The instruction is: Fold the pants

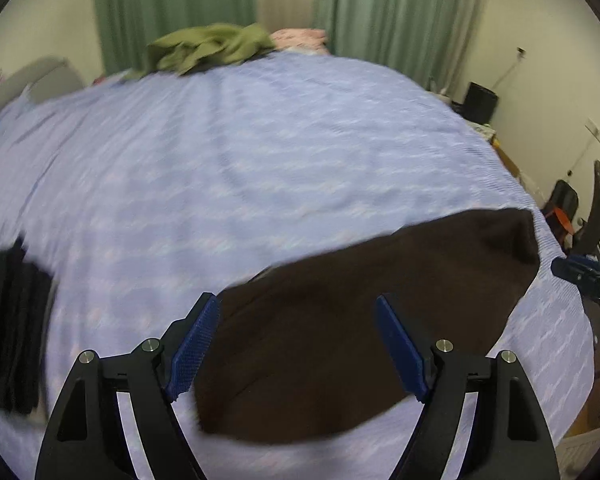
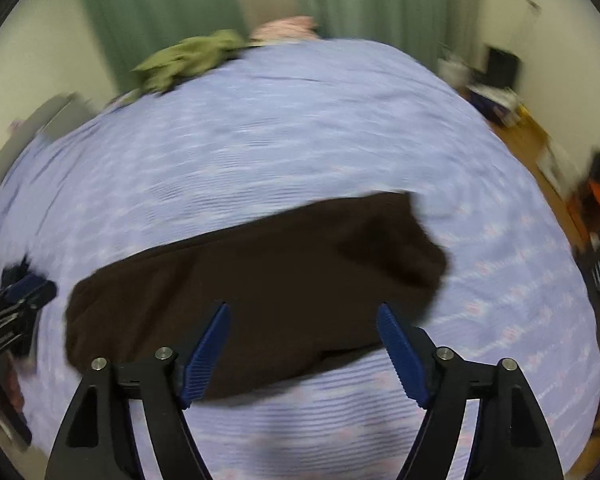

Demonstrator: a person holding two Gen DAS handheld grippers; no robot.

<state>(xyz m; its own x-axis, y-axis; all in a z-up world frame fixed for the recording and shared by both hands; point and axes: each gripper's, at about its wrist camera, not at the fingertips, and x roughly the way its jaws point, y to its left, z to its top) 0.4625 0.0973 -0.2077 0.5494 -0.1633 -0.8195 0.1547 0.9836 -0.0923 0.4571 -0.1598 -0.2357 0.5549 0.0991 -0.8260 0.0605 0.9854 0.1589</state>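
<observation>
Dark brown pants (image 1: 364,320) lie flat near the bed's (image 1: 260,152) front edge, long axis crosswise, beneath both empty, spread left tongs (image 1: 298,344) and right tongs (image 2: 304,354).

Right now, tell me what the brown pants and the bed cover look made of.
Brown pants: soft matte fabric, perhaps fleece or knit; no sheen, slightly fuzzy edges, though blurred. Bed cover: thin woven cloth, probably cotton; fine ribbed stripes and shallow wrinkles.
</observation>
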